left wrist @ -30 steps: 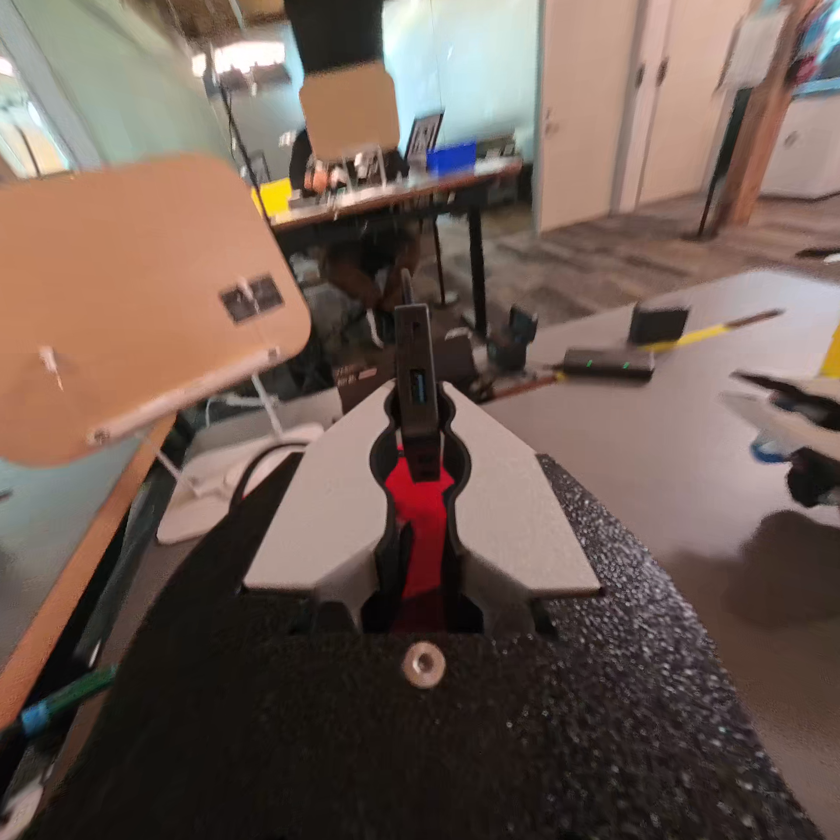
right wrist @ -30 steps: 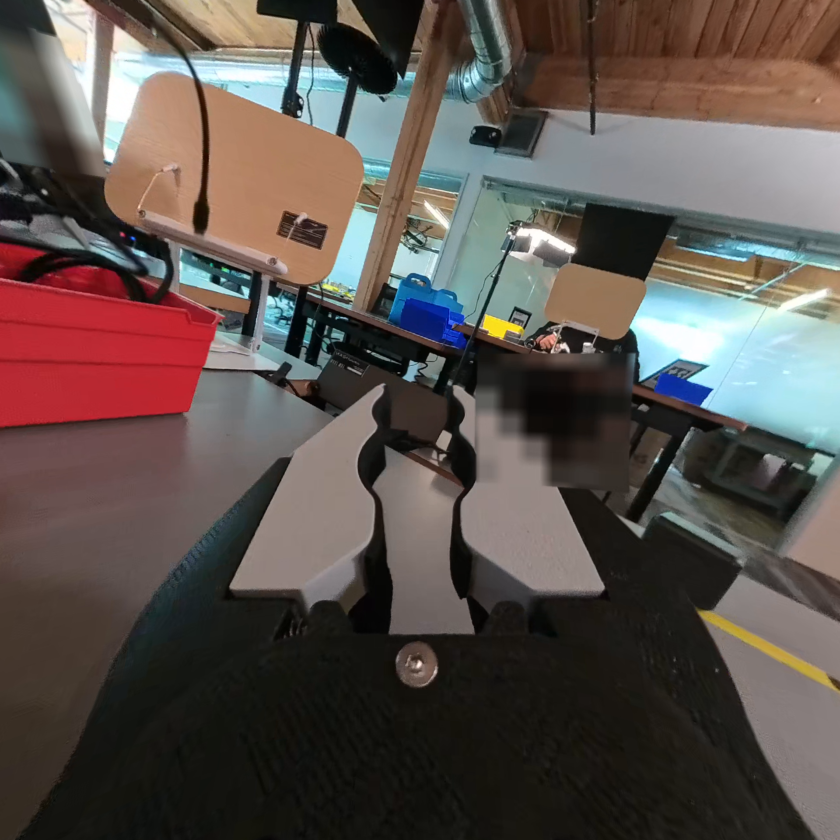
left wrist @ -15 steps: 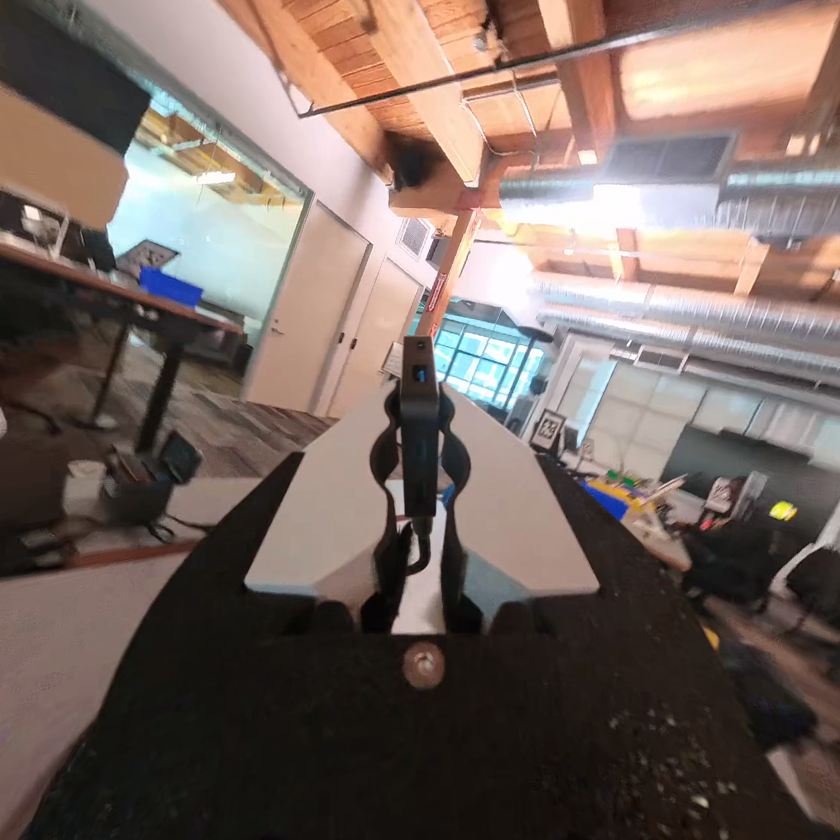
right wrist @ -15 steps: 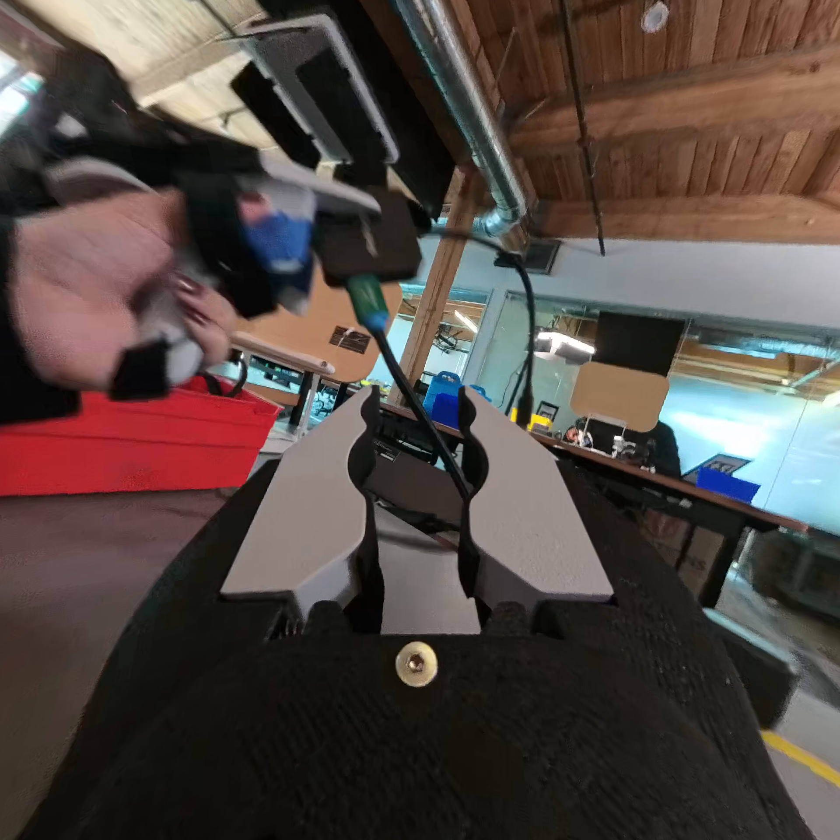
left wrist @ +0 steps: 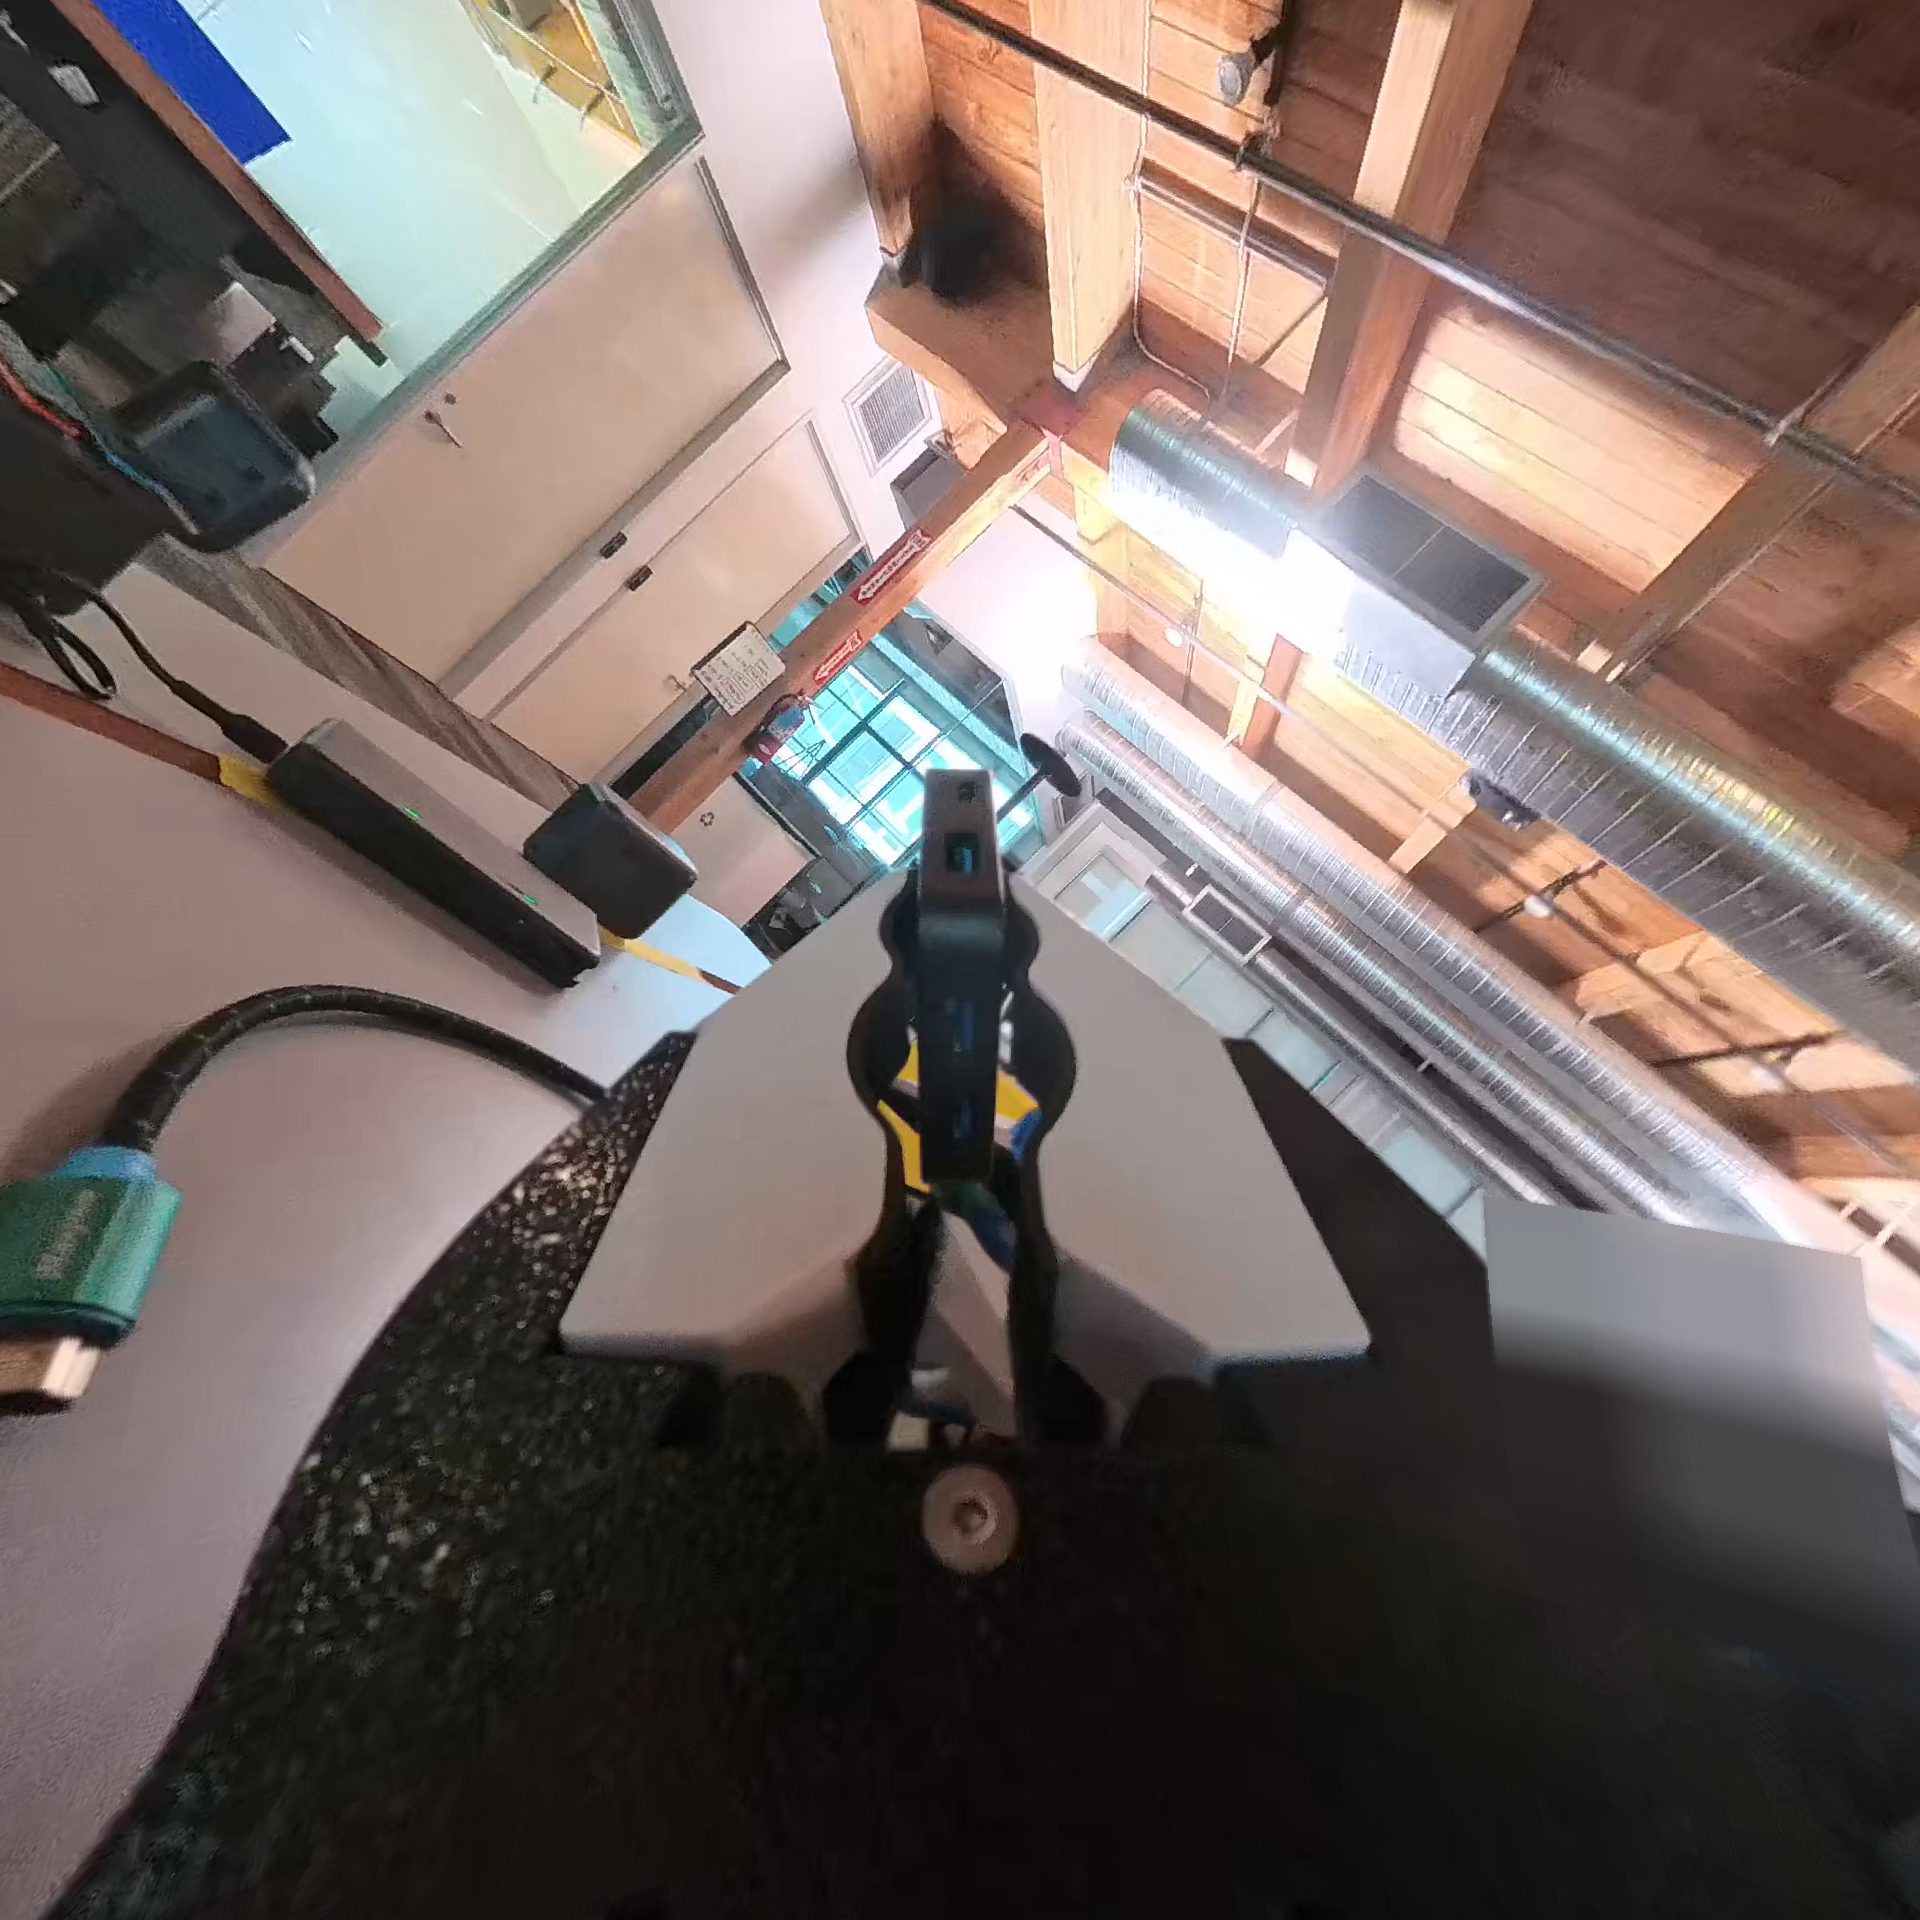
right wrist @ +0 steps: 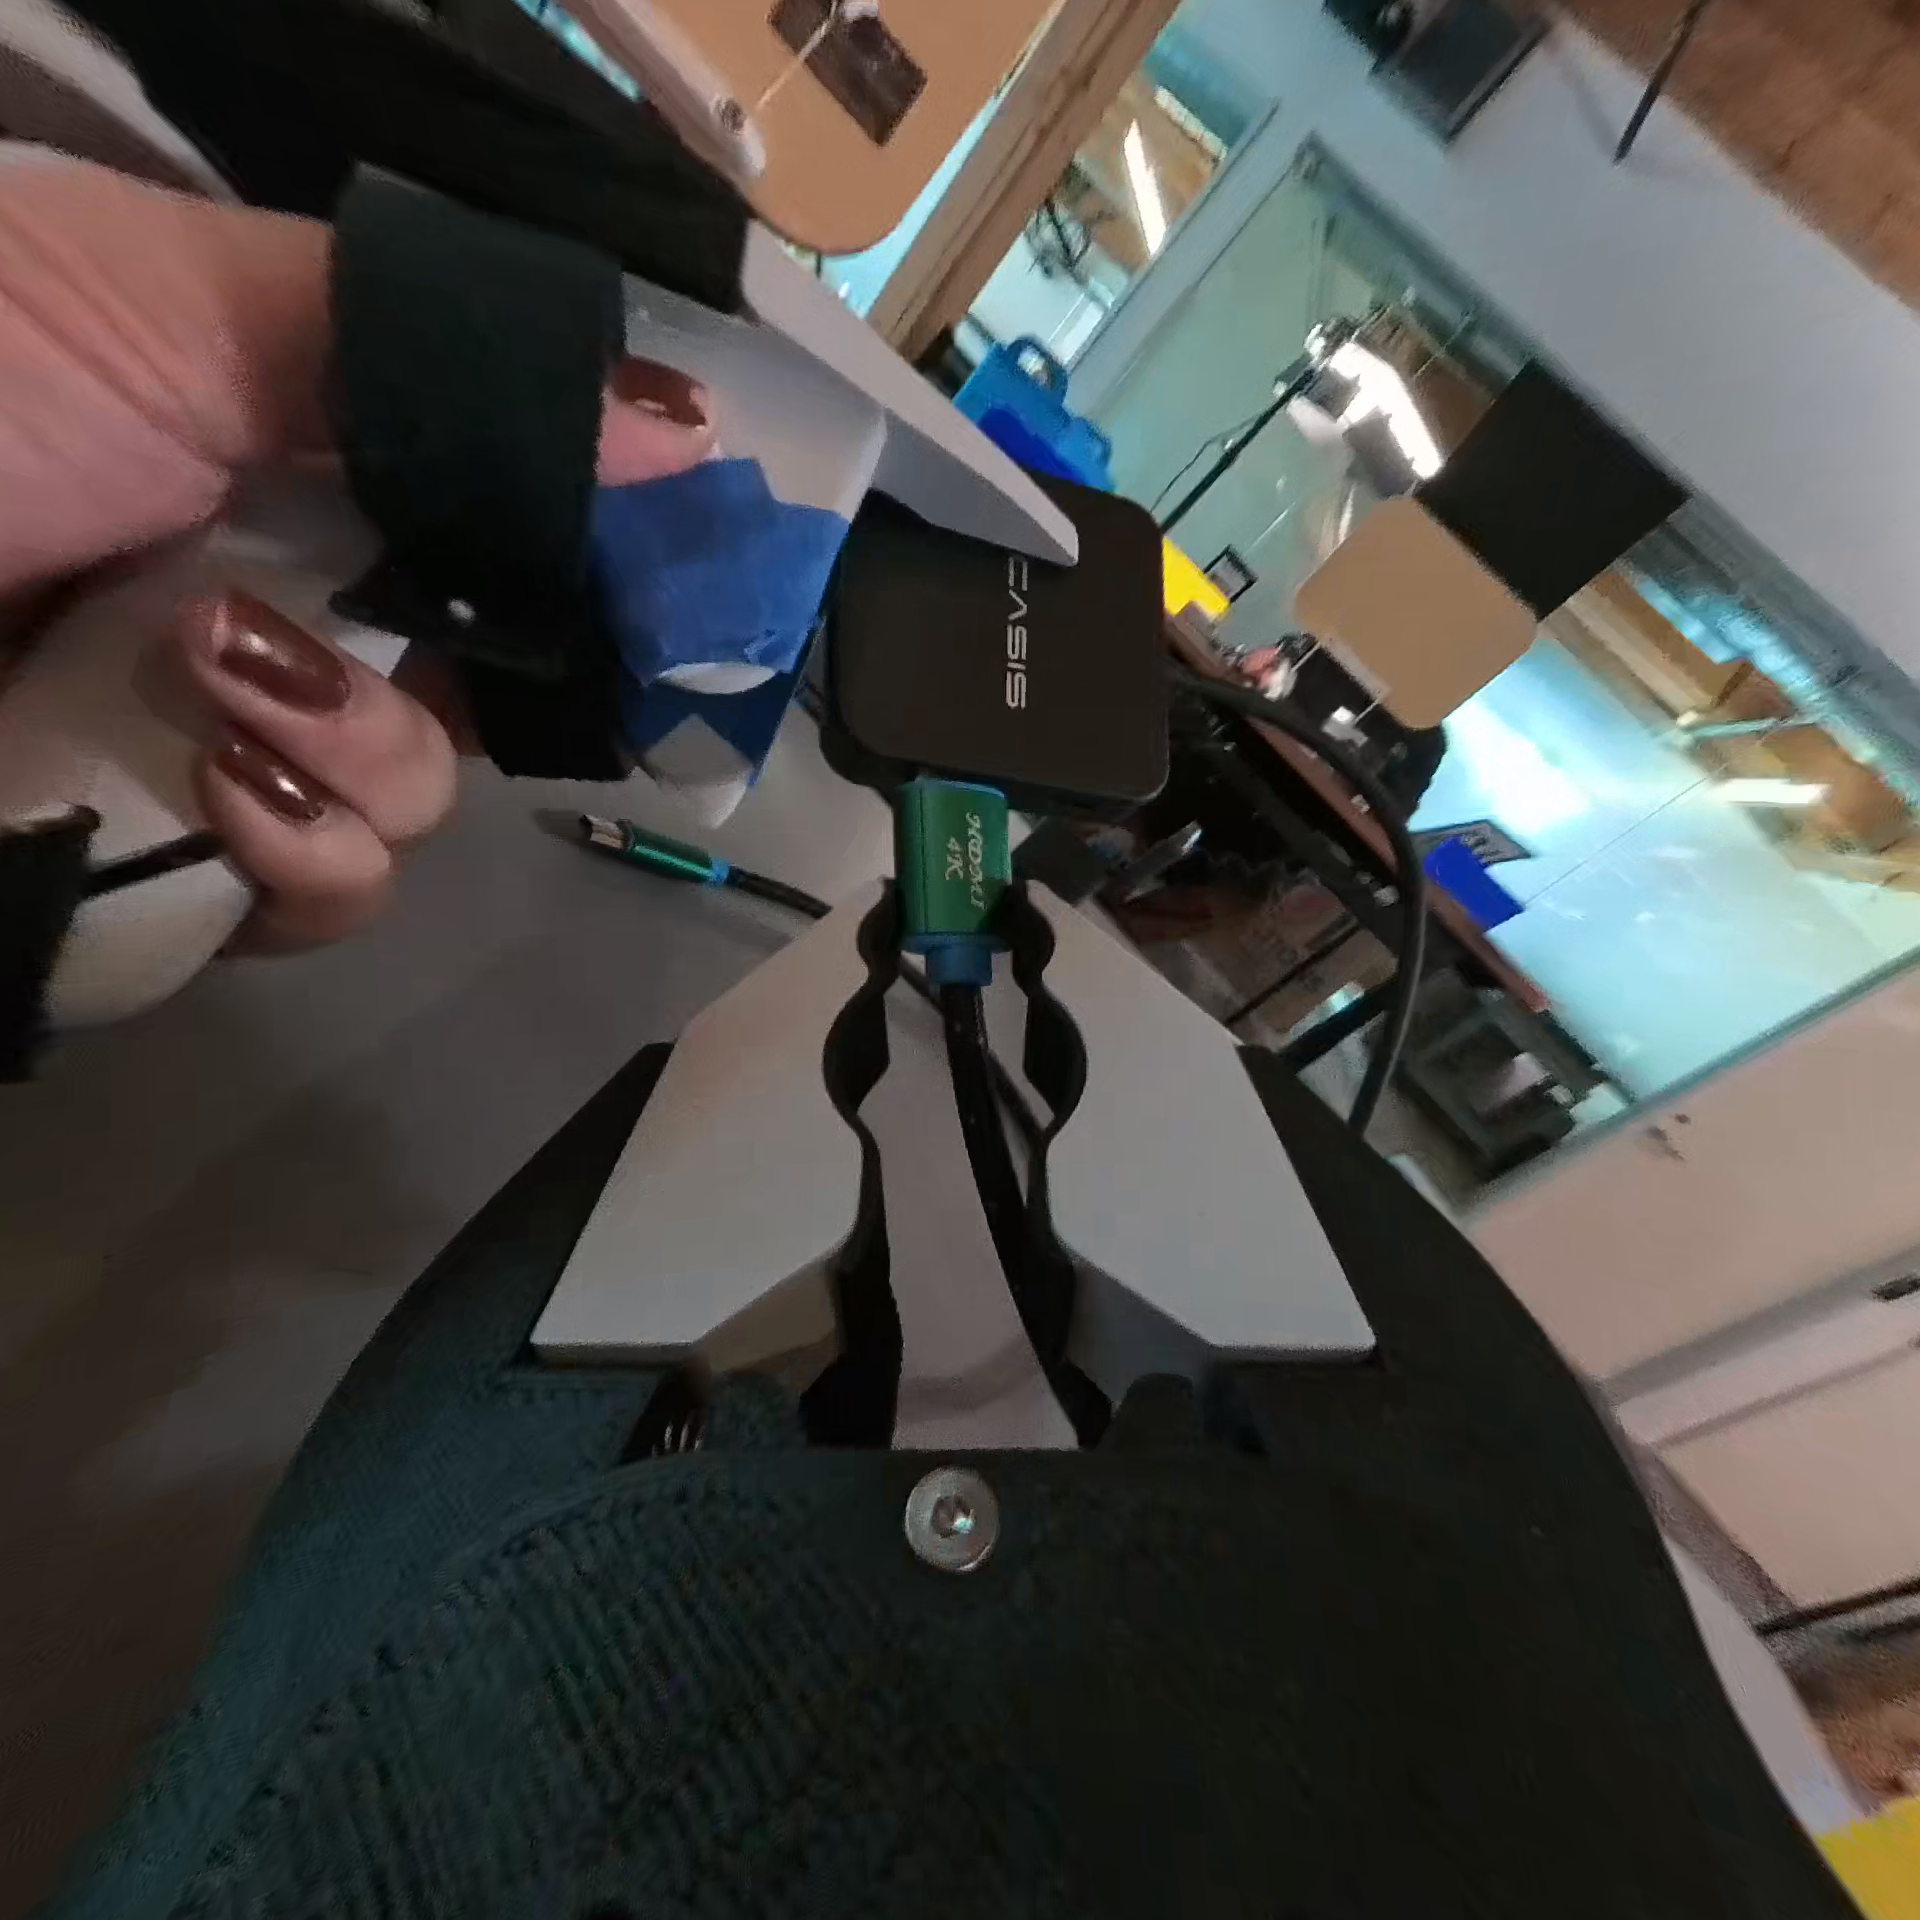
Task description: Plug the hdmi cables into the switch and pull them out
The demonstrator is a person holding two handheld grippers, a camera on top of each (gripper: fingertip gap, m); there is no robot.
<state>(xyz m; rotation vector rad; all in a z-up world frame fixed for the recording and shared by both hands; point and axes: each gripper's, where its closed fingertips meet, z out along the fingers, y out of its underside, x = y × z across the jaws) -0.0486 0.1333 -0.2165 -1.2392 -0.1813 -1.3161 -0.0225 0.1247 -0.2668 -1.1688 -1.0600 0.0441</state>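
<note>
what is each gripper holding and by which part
Left gripper: flat black switch box, clamped across its thin edges. Right gripper: green HDMI plug, gripped by its rear end, plugged into the box.

1. Ceiling (left wrist: 1558,260): exposed wood planks and beams, upper right of the left wrist view.
2. Silver ducts (left wrist: 1610,748) run diagonally toward 4 o'clock; bright light patch (left wrist: 1205,520) beside them.
3. White doors (left wrist: 582,416) at 10 o'clock, glass partition (left wrist: 436,156) above.
4. Grey worktop (left wrist: 156,935) at 9 o'clock.
5. Right wrist view: glass wall (right wrist: 1662,883) at 3 o'clock, wooden post (right wrist: 1018,156) at 12, blue bins (right wrist: 1023,416) on a desk.
</note>
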